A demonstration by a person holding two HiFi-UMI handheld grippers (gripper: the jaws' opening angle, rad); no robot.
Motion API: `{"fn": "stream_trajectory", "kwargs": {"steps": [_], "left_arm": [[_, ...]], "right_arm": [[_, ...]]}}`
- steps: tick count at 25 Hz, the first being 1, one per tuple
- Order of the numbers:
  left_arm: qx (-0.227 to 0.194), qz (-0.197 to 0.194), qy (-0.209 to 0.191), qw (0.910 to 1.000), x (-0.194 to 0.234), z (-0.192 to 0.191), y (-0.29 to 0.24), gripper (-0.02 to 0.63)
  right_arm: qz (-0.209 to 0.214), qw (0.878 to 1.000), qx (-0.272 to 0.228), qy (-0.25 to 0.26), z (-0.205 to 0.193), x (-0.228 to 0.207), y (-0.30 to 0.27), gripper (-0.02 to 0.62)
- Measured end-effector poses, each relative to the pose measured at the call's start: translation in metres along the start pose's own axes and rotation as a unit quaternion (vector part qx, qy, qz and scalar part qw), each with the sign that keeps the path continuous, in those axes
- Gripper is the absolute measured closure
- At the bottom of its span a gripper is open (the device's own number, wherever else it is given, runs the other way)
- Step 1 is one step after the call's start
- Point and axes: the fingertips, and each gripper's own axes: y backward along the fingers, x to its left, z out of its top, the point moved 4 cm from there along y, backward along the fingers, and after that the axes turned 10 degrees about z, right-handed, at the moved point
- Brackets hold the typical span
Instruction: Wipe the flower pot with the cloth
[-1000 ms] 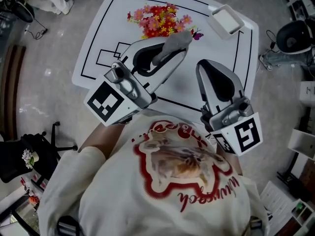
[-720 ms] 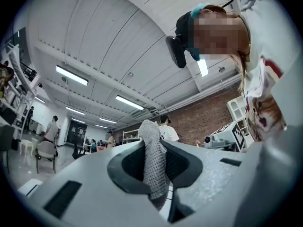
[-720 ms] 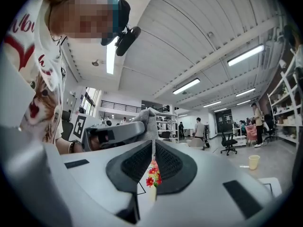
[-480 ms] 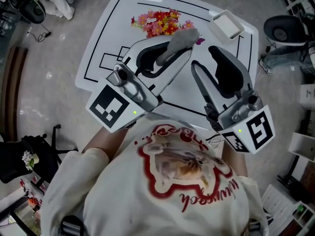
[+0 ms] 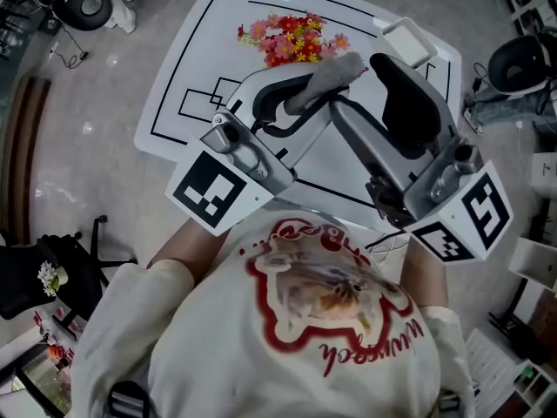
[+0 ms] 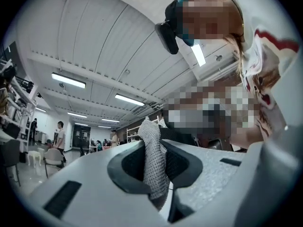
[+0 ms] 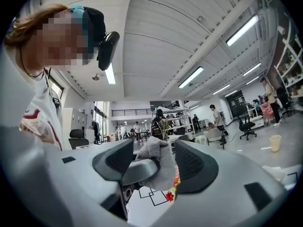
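Long ceiling lights [image 7: 241,30] are glowing overhead and reflecting off the glossy grey floor [image 5: 78,146]; a white table [image 5: 187,59] is standing nearby, office chairs [image 7: 246,125] waiting farther off.

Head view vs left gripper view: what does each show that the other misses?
Head view only: table, flowers, tray, and the right gripper, whose jaws have just been opening; the cloth end sits between them, not pressed. Left gripper view only: ceiling lights and people far back in the room. Both: the left gripper shut on the grey cloth.
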Motion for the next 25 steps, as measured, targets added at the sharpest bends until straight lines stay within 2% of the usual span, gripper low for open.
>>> {"fn": "stream_trajectory", "kwargs": {"steps": [5, 7, 9, 12, 16, 25], "left_arm": [[0.005, -0.009, -0.011, 0.9999, -0.006, -0.003, -0.003, 0.548], [0.01, -0.011, -0.014, 0.9998, -0.008, -0.004, -0.004, 0.548], [0.021, -0.01, -0.025, 0.9994, -0.008, -0.007, -0.004, 0.548], [0.04, -0.008, -0.036, 0.9985, -0.007, -0.011, -0.005, 0.548], [0.044, -0.013, -0.034, 0.9984, -0.008, -0.013, -0.01, 0.54], [0.051, -0.018, -0.039, 0.9978, -0.003, -0.012, -0.008, 0.532]], "right_arm": [[0.013, 0.999, 0.031, -0.016, -0.008, 0.002, -0.015, 0.344], [0.002, 0.999, 0.046, 0.005, -0.008, 0.002, -0.015, 0.346], [-0.015, 0.997, 0.064, 0.04, -0.01, 0.003, -0.015, 0.448], [-0.029, 0.994, 0.074, 0.07, -0.012, 0.004, -0.016, 0.476], [-0.032, 0.994, 0.066, 0.083, -0.012, 0.0, -0.011, 0.54], [-0.032, 0.997, 0.011, 0.065, -0.009, -0.012, -0.007, 0.557]]}}
